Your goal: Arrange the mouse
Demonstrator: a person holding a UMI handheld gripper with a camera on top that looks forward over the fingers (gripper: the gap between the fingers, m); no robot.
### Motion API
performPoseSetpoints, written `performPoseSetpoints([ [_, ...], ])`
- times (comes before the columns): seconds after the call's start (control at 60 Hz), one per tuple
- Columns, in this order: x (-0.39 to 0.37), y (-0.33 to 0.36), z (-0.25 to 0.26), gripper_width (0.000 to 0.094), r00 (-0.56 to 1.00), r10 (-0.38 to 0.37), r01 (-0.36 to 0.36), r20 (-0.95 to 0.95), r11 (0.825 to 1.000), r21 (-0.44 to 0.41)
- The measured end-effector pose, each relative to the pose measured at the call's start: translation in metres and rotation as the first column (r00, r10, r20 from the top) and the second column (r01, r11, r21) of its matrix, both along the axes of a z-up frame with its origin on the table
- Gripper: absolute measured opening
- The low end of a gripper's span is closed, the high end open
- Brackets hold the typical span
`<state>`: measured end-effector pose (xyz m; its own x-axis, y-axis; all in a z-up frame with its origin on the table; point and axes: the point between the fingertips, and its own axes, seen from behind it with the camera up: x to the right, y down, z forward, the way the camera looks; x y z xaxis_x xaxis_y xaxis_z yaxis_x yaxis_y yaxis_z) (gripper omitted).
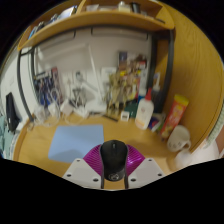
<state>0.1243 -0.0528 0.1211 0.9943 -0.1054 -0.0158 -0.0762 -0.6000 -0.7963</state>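
A black computer mouse [114, 158] sits between my gripper's [114, 165] two fingers, whose magenta pads [93, 160] press against both of its sides. The mouse is held above the wooden desk [35, 148], near its front edge. A light blue mouse mat [73, 141] lies on the desk just ahead and to the left of the fingers.
The back of the desk is crowded: figurines and pictures [60, 92], boxes and toys [125, 90], a white bottle [145, 110], an orange bottle [176, 112] and a white mug [180, 140] at the right. A wooden shelf [95, 20] runs overhead.
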Motion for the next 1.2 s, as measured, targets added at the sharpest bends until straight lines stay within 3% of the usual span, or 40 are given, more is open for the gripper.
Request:
performPoseSetpoints([
  [0.167,-0.001,0.034,0.126,0.0266,0.999,-0.005,-0.001,0.033,0.985,0.175],
  [0.3,-0.036,0.072,0.154,0.0267,0.997,0.056,-0.065,0.048,0.976,0.21],
  [0.433,-0.085,0.114,0.118,0.0266,0.989,0.139,-0.147,0.057,0.973,0.179],
  [0.567,-0.129,0.151,0.04,0.0263,0.979,0.205,-0.205,0.009,0.975,0.089],
  [0.7,-0.149,0.17,-0.038,0.0265,0.976,0.215,-0.215,-0.035,0.976,-0.014],
  [0.867,-0.163,0.173,-0.113,0.0267,0.97,0.235,-0.242,-0.066,0.962,-0.128],
  [0.95,-0.166,0.166,-0.133,0.0282,0.973,0.217,-0.227,-0.079,0.959,-0.169],
  [1.017,-0.164,0.169,-0.133,0.0273,0.974,0.221,-0.225,-0.043,0.962,-0.152],
  [1.033,-0.164,0.168,-0.134,0.0347,0.975,0.219,-0.223,-0.041,0.962,-0.156],
  [1.1,-0.165,0.168,-0.133,0.0312,0.979,0.195,-0.202,-0.057,0.966,-0.16],
  [1.2,-0.163,0.167,-0.134,0.0397,0.981,0.185,-0.191,-0.052,0.968,-0.165],
])
